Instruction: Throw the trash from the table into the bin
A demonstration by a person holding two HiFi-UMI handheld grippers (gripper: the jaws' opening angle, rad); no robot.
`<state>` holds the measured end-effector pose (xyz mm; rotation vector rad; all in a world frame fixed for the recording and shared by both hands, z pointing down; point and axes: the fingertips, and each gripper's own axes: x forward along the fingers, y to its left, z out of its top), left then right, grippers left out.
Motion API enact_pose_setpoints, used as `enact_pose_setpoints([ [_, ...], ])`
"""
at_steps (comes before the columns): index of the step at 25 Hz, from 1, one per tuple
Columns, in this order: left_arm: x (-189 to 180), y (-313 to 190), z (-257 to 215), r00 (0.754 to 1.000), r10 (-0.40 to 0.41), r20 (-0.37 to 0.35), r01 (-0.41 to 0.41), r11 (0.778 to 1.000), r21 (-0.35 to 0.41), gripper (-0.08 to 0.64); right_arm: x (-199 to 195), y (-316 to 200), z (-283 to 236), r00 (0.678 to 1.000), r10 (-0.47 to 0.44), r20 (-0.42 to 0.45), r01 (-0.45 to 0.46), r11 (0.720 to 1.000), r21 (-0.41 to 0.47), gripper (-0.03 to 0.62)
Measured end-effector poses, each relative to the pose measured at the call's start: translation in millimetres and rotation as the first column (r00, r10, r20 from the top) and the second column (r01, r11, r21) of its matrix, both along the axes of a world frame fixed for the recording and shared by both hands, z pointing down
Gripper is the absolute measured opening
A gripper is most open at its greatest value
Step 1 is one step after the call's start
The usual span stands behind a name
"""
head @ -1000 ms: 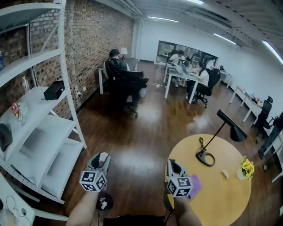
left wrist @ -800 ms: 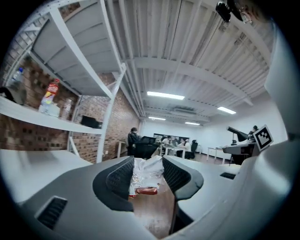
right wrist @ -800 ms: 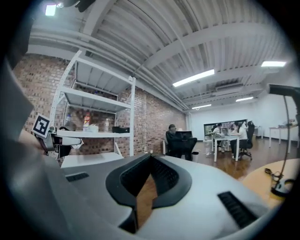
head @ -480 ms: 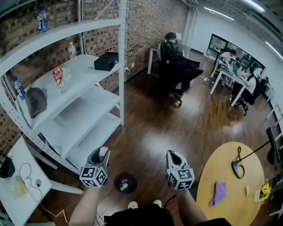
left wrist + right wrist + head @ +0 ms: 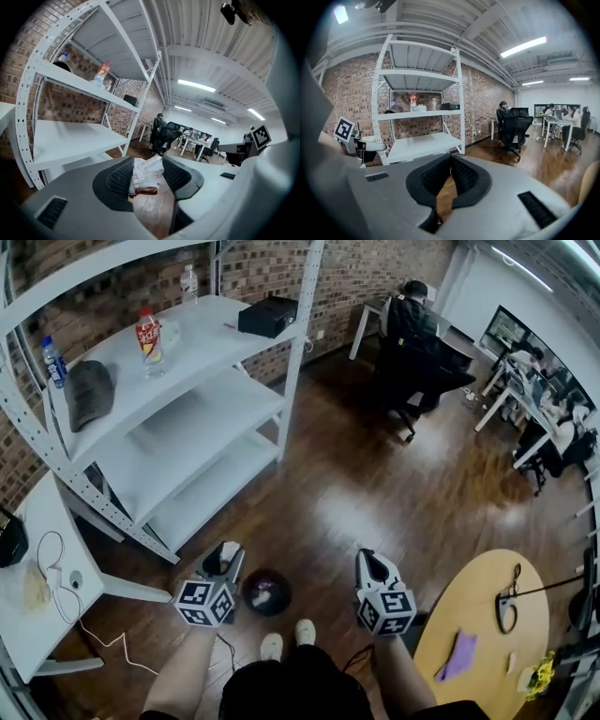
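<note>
Left gripper (image 5: 221, 559) fingers clamped on a crumpled wrapper (image 5: 146, 172); right gripper (image 5: 371, 566) fingers together, empty. Since a second ago both have swung from the table (image 5: 487, 610), lower right, to the bin (image 5: 266, 592), bottom centre. Release judged imminent.

Our left gripper (image 5: 223, 557) clamps a crumpled wrapper (image 5: 146, 172). Our right gripper (image 5: 367, 561) points alongside, jaws pressed together.
</note>
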<state>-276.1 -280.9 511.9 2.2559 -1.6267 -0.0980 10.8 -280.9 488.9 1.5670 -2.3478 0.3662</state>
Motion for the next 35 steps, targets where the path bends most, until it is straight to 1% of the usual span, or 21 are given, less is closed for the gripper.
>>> enact_pose_setpoints([
  [5, 21.0, 12.1, 53.2, 1.000, 0.005, -0.005, -0.006, 0.994, -0.110, 0.178, 1.0, 9.0, 40.2, 1.000, -0.007, 0.013, 0.008, 0.996, -0.091, 0.002],
  [7, 34.5, 16.6, 76.2, 1.000, 0.016, -0.013, -0.018, 0.987, -0.160, 0.178, 1.6, 13.3, 61.5, 1.000, -0.024, 0.020, 0.027, 0.990, -0.139, 0.002],
  [10, 57.3, 17.8, 112.5, 0.999, 0.043, 0.000, -0.042, 0.975, -0.220, 0.178, 9.3, 17.4, 96.8, 0.999, -0.034, 0.007, 0.035, 0.978, -0.205, 0.002],
  [12, 67.5, 21.1, 142.2, 0.999, 0.049, 0.011, -0.045, 0.961, -0.273, 0.178, 13.6, 25.6, 119.0, 0.999, -0.046, -0.013, 0.042, 0.967, -0.253, 0.002],
  [15, 84.4, 36.5, 189.5, 0.997, 0.072, 0.029, -0.057, 0.929, -0.365, 0.178, 17.1, 43.3, 147.8, 0.995, -0.098, -0.024, 0.084, 0.941, -0.327, 0.002],
  [17, 97.1, 42.1, 213.8, 0.994, 0.096, 0.047, -0.069, 0.915, -0.398, 0.178, 24.7, 47.6, 167.8, 0.993, -0.115, -0.027, 0.097, 0.925, -0.367, 0.002],
  [20, 107.8, 40.1, 237.4, 0.991, 0.111, 0.076, -0.069, 0.905, -0.419, 0.181, 34.6, 47.0, 192.0, 0.991, -0.127, -0.033, 0.103, 0.908, -0.405, 0.002],
  [22, 108.3, 38.8, 247.6, 0.991, 0.101, 0.085, -0.054, 0.901, -0.430, 0.186, 35.1, 47.4, 202.4, 0.990, -0.141, -0.028, 0.116, 0.900, -0.421, 0.002],
  [26, 108.2, 37.5, 258.2, 0.993, 0.078, 0.090, -0.030, 0.896, -0.442, 0.215, 32.6, 47.6, 215.0, 0.986, -0.165, -0.013, 0.142, 0.886, -0.441, 0.002],
  [29, 110.2, 35.0, 259.9, 0.994, 0.070, 0.084, -0.026, 0.897, -0.441, 0.218, 29.5, 47.4, 218.5, 0.981, -0.196, -0.004, 0.173, 0.877, -0.447, 0.002],
  [33, 103.9, 31.8, 258.5, 0.997, 0.028, 0.071, 0.005, 0.903, -0.430, 0.306, 25.3, 47.5, 216.0, 0.976, -0.220, 0.000, 0.197, 0.874, -0.445, 0.002],
  [35, 101.3, 32.3, 256.1, 0.998, 0.005, 0.058, 0.020, 0.903, -0.428, 0.310, 27.1, 48.4, 215.0, 0.975, -0.222, 0.001, 0.199, 0.873, -0.445, 0.002],
])
